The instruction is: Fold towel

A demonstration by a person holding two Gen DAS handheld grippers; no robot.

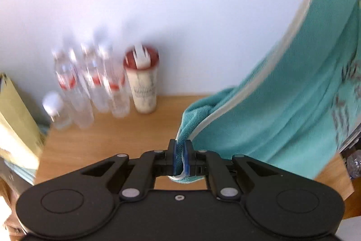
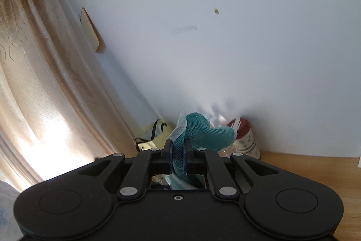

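A teal towel [image 1: 282,92] with a pale border hangs in the air, stretched from the lower middle up to the far right of the left wrist view. My left gripper [image 1: 179,146] is shut on its corner, cloth pinched between the blue pads. In the right wrist view my right gripper [image 2: 177,146] is shut on another bunched corner of the towel [image 2: 203,132], which pokes up past the fingers. The view is tilted and most of the towel is hidden there.
A wooden table [image 1: 108,139] lies below. At its back by the white wall stand several clear water bottles [image 1: 90,85] and a red-lidded tumbler [image 1: 143,80]. A yellow bag [image 1: 15,119] sits at the left. A beige curtain [image 2: 33,83] hangs by the wall.
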